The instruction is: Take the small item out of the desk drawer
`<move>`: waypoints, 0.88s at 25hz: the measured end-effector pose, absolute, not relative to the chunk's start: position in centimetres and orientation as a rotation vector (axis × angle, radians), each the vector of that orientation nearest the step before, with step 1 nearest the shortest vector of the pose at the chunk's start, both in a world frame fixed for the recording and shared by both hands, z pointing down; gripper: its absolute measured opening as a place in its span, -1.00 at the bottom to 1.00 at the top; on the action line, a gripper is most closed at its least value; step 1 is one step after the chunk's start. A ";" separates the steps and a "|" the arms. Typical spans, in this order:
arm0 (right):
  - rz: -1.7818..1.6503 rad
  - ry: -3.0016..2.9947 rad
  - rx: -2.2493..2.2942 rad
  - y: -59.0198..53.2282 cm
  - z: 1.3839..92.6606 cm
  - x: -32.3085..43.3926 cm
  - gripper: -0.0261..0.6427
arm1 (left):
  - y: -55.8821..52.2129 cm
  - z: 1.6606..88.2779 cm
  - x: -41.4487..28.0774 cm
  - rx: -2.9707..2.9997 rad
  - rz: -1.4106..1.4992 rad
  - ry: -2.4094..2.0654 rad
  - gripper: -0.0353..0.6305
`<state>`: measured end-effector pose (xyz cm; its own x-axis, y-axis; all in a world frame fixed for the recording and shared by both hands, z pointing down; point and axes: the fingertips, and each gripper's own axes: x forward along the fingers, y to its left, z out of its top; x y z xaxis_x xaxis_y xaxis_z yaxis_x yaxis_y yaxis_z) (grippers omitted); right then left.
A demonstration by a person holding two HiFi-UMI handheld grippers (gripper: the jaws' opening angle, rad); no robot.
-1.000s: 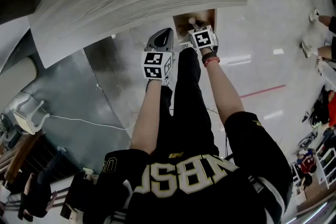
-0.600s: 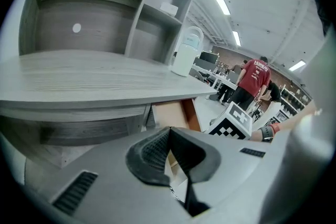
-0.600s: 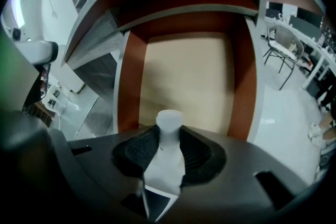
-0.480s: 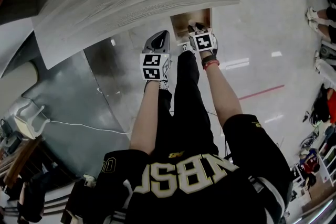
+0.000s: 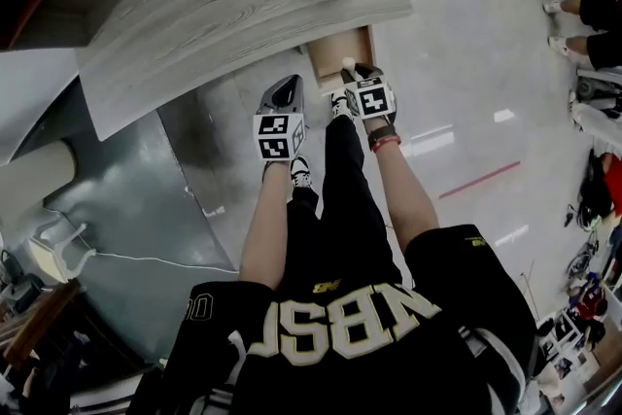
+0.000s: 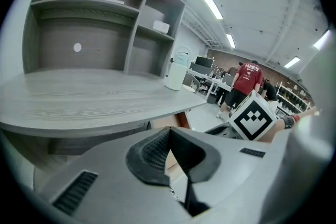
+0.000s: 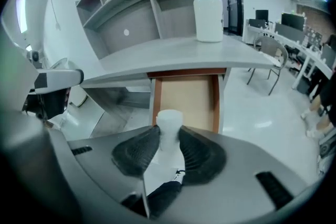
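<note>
Room: an open office with strip lights overhead; people stand at far desks, well apart from the work.
Floor (image 5: 466,63): pale, polished and reflective, with wide bare space to the person's right.
Desk (image 5: 224,5): a grey wood-grain top with a curved front edge that overhangs the drawer.
Shelf unit (image 6: 105,23): grey open compartments standing on the back of the desk.
Drawer (image 7: 186,97): pulled out under the desk's right end, with reddish-brown sides, a light, flat bottom and a bare inside.
Jug (image 7: 208,10): white plastic with a handle, upright near the desk edge above the drawer.
Left gripper (image 6: 169,139): its ribbed dark pads meet with nothing between them; it is held low in front of the desk, left of the drawer.
Right gripper (image 7: 169,139): its pads press on both sides of the small item, at the drawer's front end.
Small item (image 7: 169,123): a white, smooth, round-topped cylinder, upright between the right gripper's pads.
</note>
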<state>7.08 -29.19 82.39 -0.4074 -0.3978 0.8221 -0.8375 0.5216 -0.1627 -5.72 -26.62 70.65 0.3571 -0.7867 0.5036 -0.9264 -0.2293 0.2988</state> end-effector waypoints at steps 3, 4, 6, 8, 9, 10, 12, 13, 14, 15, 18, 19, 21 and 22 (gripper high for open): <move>0.733 -2.043 1.064 -29.3 79.9 7.0 -0.54 | -26.6 68.6 -6.3 2.102 0.278 -1.494 -0.85; 0.733 -2.053 1.080 -29.2 79.0 7.0 -0.54 | -26.5 68.0 -6.4 2.108 0.267 -1.500 -0.85; 0.732 -2.066 1.106 -28.8 77.1 7.0 -0.54 | -26.1 66.7 -6.8 2.120 0.244 -1.512 -0.85; 0.719 -2.084 1.129 -28.4 75.2 6.7 -0.54 | -25.8 65.4 -7.2 2.133 0.224 -1.523 -0.85; 0.710 -2.096 1.141 -28.2 74.2 6.6 -0.54 | -25.7 64.7 -7.5 2.139 0.217 -1.528 -0.85; 0.699 -2.108 1.153 -28.1 73.2 6.4 -0.54 | -25.5 64.1 -7.7 2.142 0.212 -1.532 -0.85; 0.681 -2.129 1.179 -27.8 71.4 6.2 -0.54 | -25.3 63.0 -8.0 2.151 0.207 -1.541 -0.85; 0.673 -2.140 1.191 -27.7 70.5 6.0 -0.54 | -25.1 62.4 -8.2 2.159 0.204 -1.546 -0.85; 0.665 -2.151 1.203 -27.6 69.6 5.8 -0.54 | -25.1 61.8 -8.3 2.167 0.199 -1.551 -0.85; 0.655 -2.161 1.214 -27.4 68.7 5.7 -0.54 | -24.9 61.1 -8.5 2.177 0.192 -1.555 -0.85; 0.639 -2.184 1.233 -26.6 66.6 5.3 -0.54 | -24.4 59.2 -8.8 2.205 0.166 -1.563 -0.85; 0.645 -2.185 1.234 -26.3 66.1 5.2 -0.54 | -24.2 58.6 -8.9 2.215 0.160 -1.569 -0.85; 0.664 -2.184 1.236 -25.6 65.2 4.9 -0.54 | -23.8 57.5 -9.3 2.233 0.156 -1.586 -0.85; 0.669 -2.187 1.240 -25.3 64.7 4.8 -0.54 | -23.6 57.1 -9.5 2.240 0.163 -1.599 -0.85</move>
<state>4.81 -25.35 64.73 -0.4354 -0.6121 0.6601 -0.8767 0.4548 -0.1566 -9.51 -23.58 57.06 0.3451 -0.8859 0.3099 -0.9302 -0.2788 0.2388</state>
